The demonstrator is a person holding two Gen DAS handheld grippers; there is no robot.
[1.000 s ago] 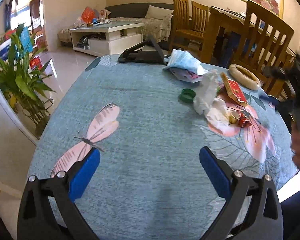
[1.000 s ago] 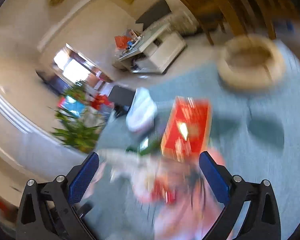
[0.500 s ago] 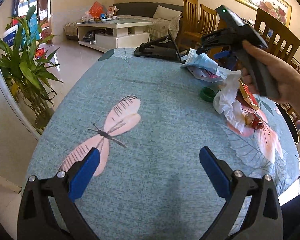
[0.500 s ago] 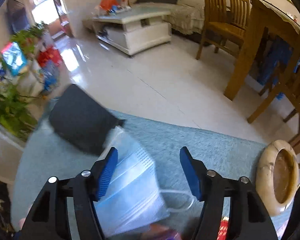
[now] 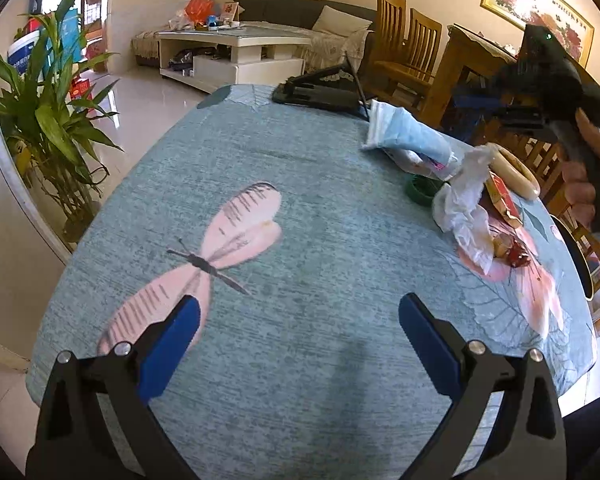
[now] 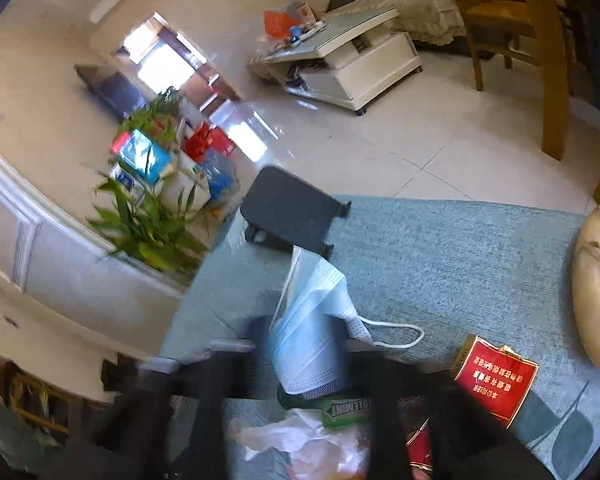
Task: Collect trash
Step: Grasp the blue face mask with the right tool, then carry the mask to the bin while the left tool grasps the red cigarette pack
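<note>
One big round table [image 5: 300,208] fills most of the left wrist view. It wears a blue-green cloth with a pink dragonfly [image 5: 204,256] printed on it. Behind it stand a green plant [image 5: 48,120], a white coffee table [image 5: 236,52] and wooden chairs [image 5: 404,44].

At the far edge of the table sits a black stand [image 5: 320,90]. A tan ring-shaped dish [image 5: 514,170] lies near the right edge.

The trash lies in a small heap on the right side of the table. A blue face mask [image 5: 408,136] lies just in front of the black stand, with its white ear loop [image 6: 396,338] lying loose on the cloth. Next to it is a crumpled white tissue [image 5: 464,204], touching a red box [image 5: 502,200] with gold writing. A green cap [image 5: 420,190] sits beside the tissue, and a small red wrapper [image 5: 518,256] lies at the near end of the heap.

The left gripper [image 5: 300,328] hangs low over the bare cloth — its blue pads [image 5: 170,338] are wide apart with nothing between them.

The right gripper [image 5: 496,100] is held up in a hand [image 5: 584,176] above the heap. Its jaws are opening, and they look like dark blurs in its own camera. The mask lies below them on the table — not held.
</note>
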